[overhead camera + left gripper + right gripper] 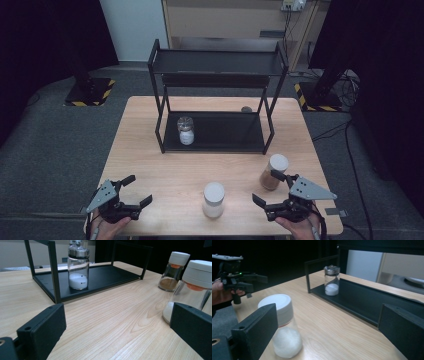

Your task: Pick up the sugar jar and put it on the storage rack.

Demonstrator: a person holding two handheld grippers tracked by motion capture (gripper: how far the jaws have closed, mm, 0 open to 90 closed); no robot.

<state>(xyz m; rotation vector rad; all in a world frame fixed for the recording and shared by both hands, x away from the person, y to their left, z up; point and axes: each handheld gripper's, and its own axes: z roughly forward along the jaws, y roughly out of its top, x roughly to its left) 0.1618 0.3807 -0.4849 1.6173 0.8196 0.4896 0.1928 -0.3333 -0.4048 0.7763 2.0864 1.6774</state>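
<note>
- A light wooden table carries a black two-tier rack at its far middle, seen from above the person's side.
- On the rack's lower shelf, toward its left end, a glass shaker with a metal top stands upright, white powder in its base.
- Nearer the person, a white-capped jar of white powder stands upright on the bare wood at the front middle, between the two tools and apart from both.
- A second white-capped jar, holding brown powder, stands upright just ahead of the right gripper and slightly inward of it; whether they touch cannot be told.
- The right gripper, held by a hand at the front right edge, has its jaws spread wide with nothing between them; its own camera looks past the white jar, which rises beside one jaw.
- The left gripper, held at the front left edge, is likewise spread wide and empty, well to the left of the white jar.
- Judged from this layout, the white jar lies inward from both tools with its long axis vertical, and the right gripper sits nearer to it, so a sideways reach from the right looks the shorter one.
</note>
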